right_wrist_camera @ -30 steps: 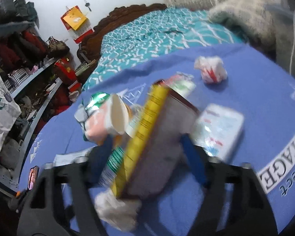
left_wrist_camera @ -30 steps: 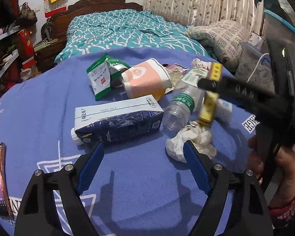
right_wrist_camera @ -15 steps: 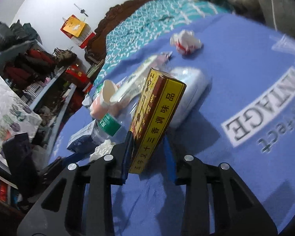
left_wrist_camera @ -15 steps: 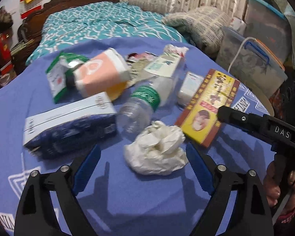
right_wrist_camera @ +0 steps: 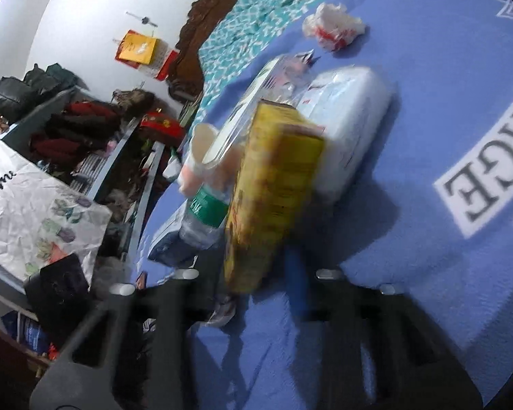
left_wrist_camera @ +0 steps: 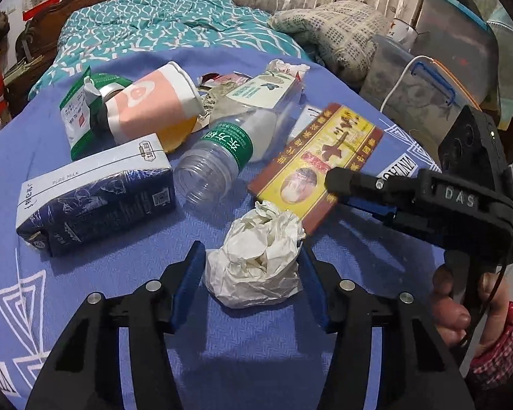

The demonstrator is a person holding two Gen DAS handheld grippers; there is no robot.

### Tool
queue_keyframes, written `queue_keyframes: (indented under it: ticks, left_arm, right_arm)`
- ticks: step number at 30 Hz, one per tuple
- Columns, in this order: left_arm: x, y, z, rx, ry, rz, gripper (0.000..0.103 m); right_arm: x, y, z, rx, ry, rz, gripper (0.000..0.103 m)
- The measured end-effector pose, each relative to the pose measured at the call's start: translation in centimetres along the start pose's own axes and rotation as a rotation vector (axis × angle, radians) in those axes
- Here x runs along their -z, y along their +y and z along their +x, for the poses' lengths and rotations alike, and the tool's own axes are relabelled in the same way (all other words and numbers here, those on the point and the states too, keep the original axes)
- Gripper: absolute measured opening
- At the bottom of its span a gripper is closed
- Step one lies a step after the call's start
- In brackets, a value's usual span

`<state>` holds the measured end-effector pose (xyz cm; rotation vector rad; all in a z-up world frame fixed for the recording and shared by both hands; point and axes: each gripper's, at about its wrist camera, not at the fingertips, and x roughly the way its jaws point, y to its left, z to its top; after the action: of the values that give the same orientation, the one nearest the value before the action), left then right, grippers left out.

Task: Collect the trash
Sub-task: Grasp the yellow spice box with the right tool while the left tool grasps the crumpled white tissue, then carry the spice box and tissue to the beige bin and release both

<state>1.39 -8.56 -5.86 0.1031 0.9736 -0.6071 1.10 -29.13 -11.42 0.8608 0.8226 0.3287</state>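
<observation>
A crumpled white tissue [left_wrist_camera: 256,266] lies on the blue cloth [left_wrist_camera: 222,358] between the fingers of my left gripper [left_wrist_camera: 251,266]. Its jaws are closing, and both blue pads touch the tissue's sides. My right gripper [left_wrist_camera: 338,189] comes in from the right with its jaws closing tight on a flat yellow-and-red box [left_wrist_camera: 318,157], one finger above it and one below. In the right wrist view the box [right_wrist_camera: 270,205] stands blurred between the right gripper's [right_wrist_camera: 253,268] fingers. The box's near corner rests against the tissue.
Behind lie a dark blue milk carton [left_wrist_camera: 95,191], a clear bottle [left_wrist_camera: 219,157], a pink paper cup [left_wrist_camera: 150,106] and a green pouch [left_wrist_camera: 78,109]. A tissue pack [right_wrist_camera: 345,130] and a red-and-white wrapper [right_wrist_camera: 335,27] lie further back. Plastic bins [left_wrist_camera: 417,92] stand right. A hand [left_wrist_camera: 451,307] holds the right gripper.
My left gripper moved forward over the tissue and narrowed until its pads reached it. The right gripper rolled, came down with the box from edge-up to flat, and tightened on it.
</observation>
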Motion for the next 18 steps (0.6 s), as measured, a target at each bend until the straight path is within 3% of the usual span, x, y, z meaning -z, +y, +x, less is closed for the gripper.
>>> queue_keyframes:
  ticks: [9,18]
  left_arm:
    - [0.1,0.1,-0.9,0.017,-0.011,-0.028,0.052]
    - [0.3,-0.2,-1.2,0.018,-0.012,-0.021,0.052]
  right_arm:
    - [1.4,1.7,-4.6,0.044,-0.106,-0.105,0.027]
    - [2.5,-0.4,-5.2,-0.045,-0.01,-0.026,0.027]
